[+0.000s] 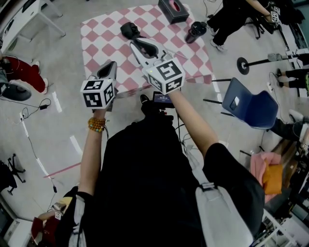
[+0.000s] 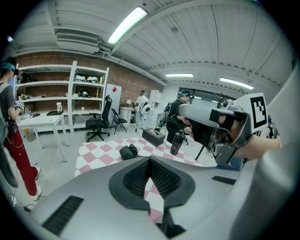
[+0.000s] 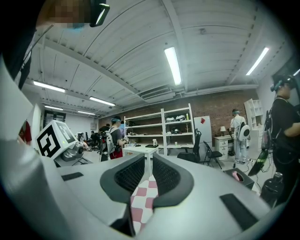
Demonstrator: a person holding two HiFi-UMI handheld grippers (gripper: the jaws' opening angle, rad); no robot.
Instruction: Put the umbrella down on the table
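The black folded umbrella (image 1: 131, 30) lies on the pink-and-white checked tablecloth (image 1: 104, 29); it also shows in the left gripper view as the umbrella (image 2: 129, 152), beyond the jaws. My right gripper (image 1: 145, 47) hovers just short of it, jaws a narrow gap apart with nothing between; through the right gripper (image 3: 149, 171) I see only cloth. My left gripper (image 1: 107, 70) is over the table's near left edge. The left gripper (image 2: 150, 163) has its pad tips together and holds nothing. The umbrella is hidden in the right gripper view.
A black tissue box (image 1: 173, 10) and a dark bottle (image 1: 195, 32) stand at the table's far right. A blue chair (image 1: 251, 103) is to the right of the table. People stand around; white shelving (image 3: 164, 129) and desks line the brick wall.
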